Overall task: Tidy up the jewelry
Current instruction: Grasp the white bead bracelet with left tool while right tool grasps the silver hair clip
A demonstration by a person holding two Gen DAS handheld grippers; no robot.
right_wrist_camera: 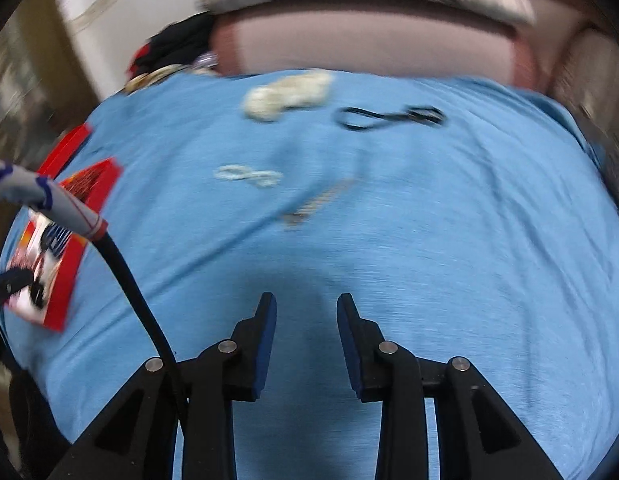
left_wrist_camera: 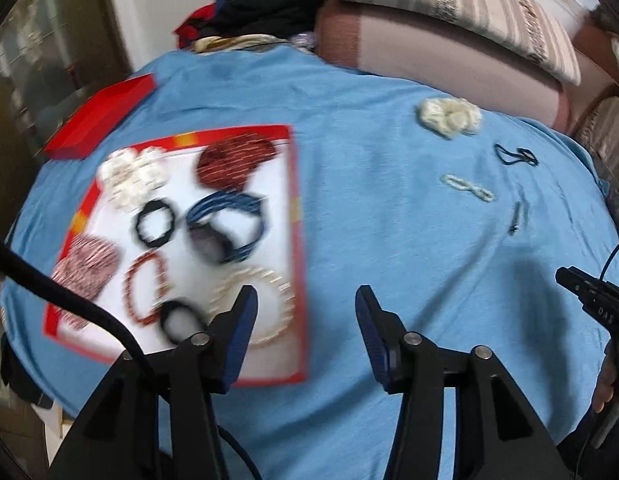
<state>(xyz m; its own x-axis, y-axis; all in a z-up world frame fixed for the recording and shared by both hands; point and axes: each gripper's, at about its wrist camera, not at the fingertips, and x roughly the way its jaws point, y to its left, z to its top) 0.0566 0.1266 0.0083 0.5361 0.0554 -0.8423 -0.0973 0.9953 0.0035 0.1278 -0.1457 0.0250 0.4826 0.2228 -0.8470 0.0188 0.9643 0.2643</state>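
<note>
A red-rimmed white tray [left_wrist_camera: 297,264] on the blue cloth holds several bracelets and hair ties, among them a blue corded necklace [left_wrist_camera: 229,216] and a pearl bracelet [left_wrist_camera: 261,300]. Loose on the cloth to the right lie a white scrunchie [left_wrist_camera: 449,117], a black cord [left_wrist_camera: 516,155], a pearl chain [left_wrist_camera: 467,187] and a small dark clip [left_wrist_camera: 516,218]. They also show, blurred, in the right wrist view: scrunchie [right_wrist_camera: 289,94], cord [right_wrist_camera: 389,117], chain [right_wrist_camera: 249,175], clip [right_wrist_camera: 313,204]. My left gripper [left_wrist_camera: 305,300] is open and empty beside the tray's right edge. My right gripper [right_wrist_camera: 306,304] is open and empty above bare cloth.
A red lid [left_wrist_camera: 101,118] lies behind the tray at the left. Striped cushions [left_wrist_camera: 449,0] and a pile of dark clothes [left_wrist_camera: 261,16] border the far edge of the cloth. The right gripper's body [left_wrist_camera: 597,300] shows at the right of the left wrist view.
</note>
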